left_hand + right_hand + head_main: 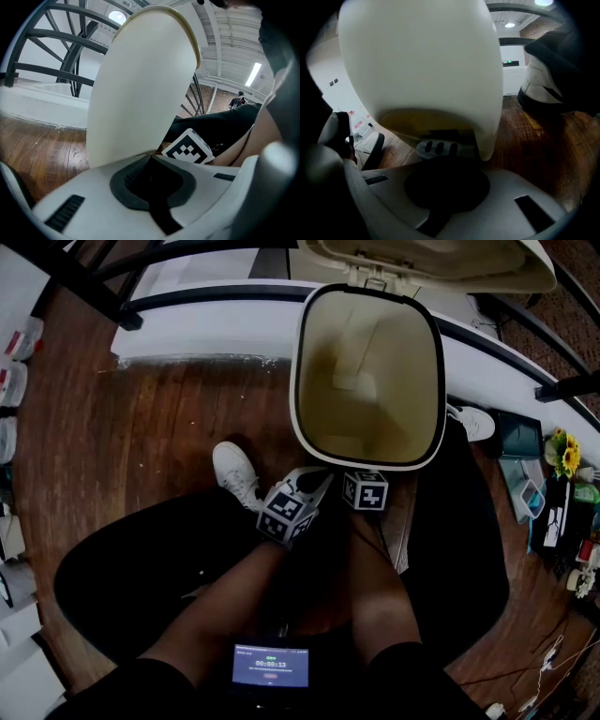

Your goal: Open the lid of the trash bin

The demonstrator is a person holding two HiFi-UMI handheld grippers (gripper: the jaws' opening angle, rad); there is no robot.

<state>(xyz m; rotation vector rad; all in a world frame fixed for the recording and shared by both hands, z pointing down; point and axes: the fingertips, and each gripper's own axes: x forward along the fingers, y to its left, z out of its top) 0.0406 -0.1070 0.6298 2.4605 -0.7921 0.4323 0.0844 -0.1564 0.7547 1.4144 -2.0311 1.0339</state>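
Observation:
The cream trash bin (298, 381) stands on the wooden floor, its mouth uncovered, with nothing visible in the part of its inside that shows. Its lid (441, 263) is tipped up behind it. My left gripper (315, 480) and right gripper (366, 486) sit side by side low at the bin's front; the tips are hidden by the rim. In the left gripper view the jaws (152, 187) are shut, close to the bin wall (140, 84). In the right gripper view the shut jaws (447, 187) lie just before the grey foot pedal (438, 147) under the bin (422, 61).
A person's white shoes (234, 474) (473, 423) and dark-clad legs flank the bin. A white ledge (216, 329) with black railing runs behind. Yellow flowers (565, 454) and small items crowd the right edge. A lit screen (270, 665) sits at the bottom.

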